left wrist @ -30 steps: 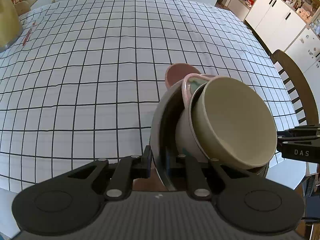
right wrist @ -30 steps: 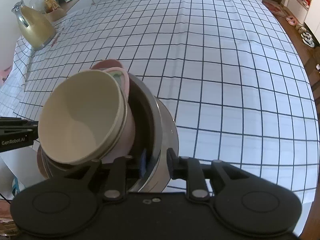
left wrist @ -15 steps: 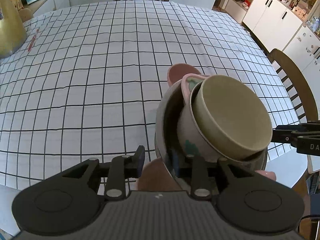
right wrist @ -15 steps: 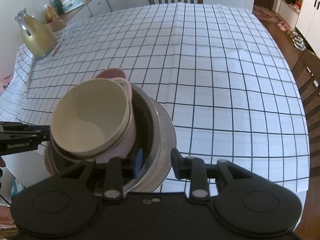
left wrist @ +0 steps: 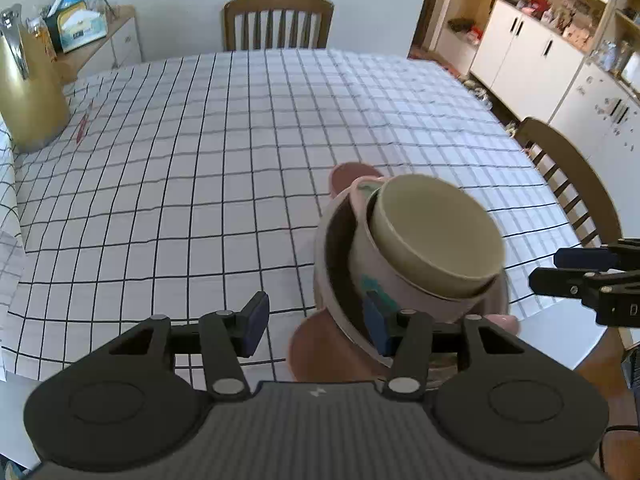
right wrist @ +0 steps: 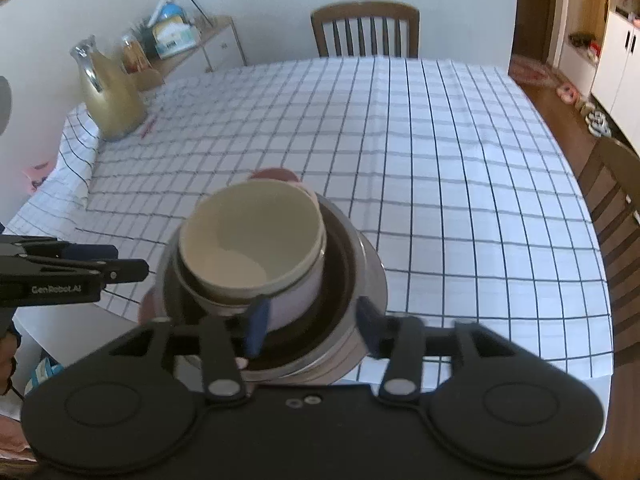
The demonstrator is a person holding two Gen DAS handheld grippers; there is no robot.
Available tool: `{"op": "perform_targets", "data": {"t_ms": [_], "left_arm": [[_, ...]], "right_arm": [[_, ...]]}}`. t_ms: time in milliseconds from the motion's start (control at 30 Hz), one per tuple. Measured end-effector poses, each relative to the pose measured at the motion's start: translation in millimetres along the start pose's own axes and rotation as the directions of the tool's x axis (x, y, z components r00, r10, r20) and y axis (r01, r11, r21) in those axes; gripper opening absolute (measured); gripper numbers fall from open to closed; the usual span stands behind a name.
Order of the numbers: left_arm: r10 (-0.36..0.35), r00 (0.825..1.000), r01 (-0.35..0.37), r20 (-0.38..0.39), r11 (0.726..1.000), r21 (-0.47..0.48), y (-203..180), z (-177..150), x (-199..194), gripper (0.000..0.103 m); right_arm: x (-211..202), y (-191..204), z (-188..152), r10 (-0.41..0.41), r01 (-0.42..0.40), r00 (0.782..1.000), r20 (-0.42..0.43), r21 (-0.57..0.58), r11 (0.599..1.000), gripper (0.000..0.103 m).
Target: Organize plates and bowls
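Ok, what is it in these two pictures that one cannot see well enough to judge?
1. Plates under the metal bowl: in both views they are mostly hidden by the bowl and the left gripper, so their number cannot be counted.
2. Inside of the pink bowl: in both views it is covered by the beige bowl.
3. Items on the side cabinet: too small and blurred in both views.

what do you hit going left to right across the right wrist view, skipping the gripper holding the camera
left gripper → gold jug → cream bowl nested in the steel bowl → checked tablecloth → wooden chair
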State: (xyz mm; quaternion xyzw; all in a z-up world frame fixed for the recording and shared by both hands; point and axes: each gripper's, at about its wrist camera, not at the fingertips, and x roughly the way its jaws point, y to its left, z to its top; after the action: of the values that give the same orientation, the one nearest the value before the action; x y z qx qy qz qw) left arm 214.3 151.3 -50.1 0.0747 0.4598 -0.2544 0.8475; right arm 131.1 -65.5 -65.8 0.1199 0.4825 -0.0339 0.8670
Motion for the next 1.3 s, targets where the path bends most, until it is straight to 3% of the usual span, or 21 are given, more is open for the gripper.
{"op": "perform_targets", "data": {"t_ms": [67,167,533,633,700,1000,1300], "left_arm": [[-0.010,1.000,0.010,0.021,1.000,0.008,-1.9,-4.1,-11.6,0.052],[-0.019,0.998,0.018,0.063,1.000,0.016,-3.2,-9.9,-28.0,0.069],[-0.053,0.980,0.052,0.190,0.999,0.009,-11.1,-27.6,-63.8,0.080],[-0.059,0.974,0.058,0.219,0.998,0.011,-10.4,-31.6,-71.3,0.085],[-0.063,0.972,0.063,0.228,0.998,0.009,-10.2,-33.8,-74.3,0.103],[-0.063,0.972,0.066,0.226,0.998,-0.004,-8.0,-42.3,-81.5,0.103],[-0.063,0.966,0.066,0.250,0.998,0.000,-12.7,-49.0,-89.7,0.103]], "right_arm": [[-8.2,4.4,-3.2,0.005,-0.004,0.999,0.032,-0.008,1.000,0.065],[-19.6,10.8,-8.2,0.014,-0.012,0.997,0.081,-0.022,1.000,0.071],[-54.3,33.9,-36.2,-0.029,0.051,0.959,0.281,-0.070,0.996,0.102],[-60.5,38.2,-42.9,-0.057,0.078,0.941,0.334,-0.050,0.996,0.103],[-61.9,39.0,-46.1,-0.071,0.089,0.935,0.349,-0.034,0.995,0.103],[-63.5,39.6,-60.0,-0.104,0.067,0.925,0.365,0.111,0.992,0.103],[-70.3,47.6,-69.2,-0.122,0.079,0.916,0.381,0.127,0.989,0.103]]}}
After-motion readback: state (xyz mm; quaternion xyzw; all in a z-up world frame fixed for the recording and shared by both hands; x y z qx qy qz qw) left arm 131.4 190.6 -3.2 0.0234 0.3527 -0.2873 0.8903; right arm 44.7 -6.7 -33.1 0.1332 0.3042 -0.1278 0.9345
